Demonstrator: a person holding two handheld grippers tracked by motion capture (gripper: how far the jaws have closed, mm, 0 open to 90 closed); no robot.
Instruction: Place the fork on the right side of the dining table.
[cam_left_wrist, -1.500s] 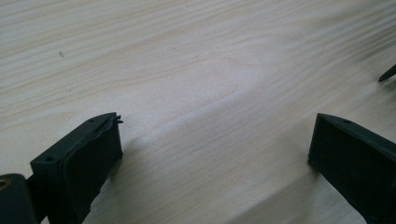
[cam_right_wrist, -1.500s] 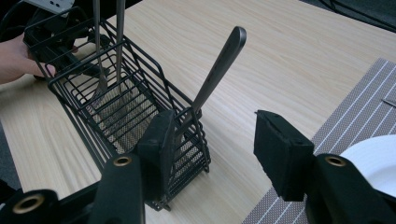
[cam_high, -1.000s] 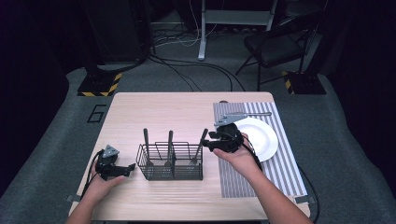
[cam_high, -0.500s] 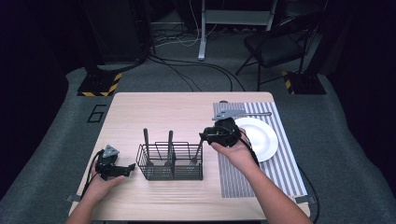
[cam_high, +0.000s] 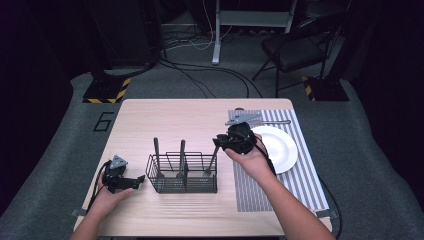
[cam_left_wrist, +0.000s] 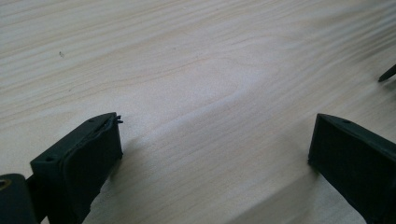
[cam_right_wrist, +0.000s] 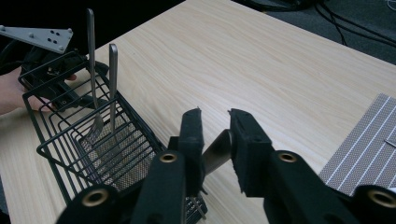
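The utensil handle (cam_right_wrist: 216, 150) stood in the right end compartment of the wire caddy (cam_high: 182, 174), leaning toward the placemat (cam_high: 280, 165), and sat between the fingers (cam_right_wrist: 250, 140) of the right gripper (cam_high: 218, 141), which had just been closing around it. A clean lift probably called for a firm pinch, then a pull straight along the handle so the wire rim stayed put. Two more utensils (cam_right_wrist: 100, 70) stood upright in the caddy's other compartments. The left gripper (cam_high: 134, 183) rested wide open and empty on the counter (cam_high: 190, 120), beside the caddy. The white plate (cam_high: 280, 147) lay bare.

Grey carpet (cam_high: 360, 165), folding chair (cam_high: 295, 47), floor cables (cam_high: 200, 75)
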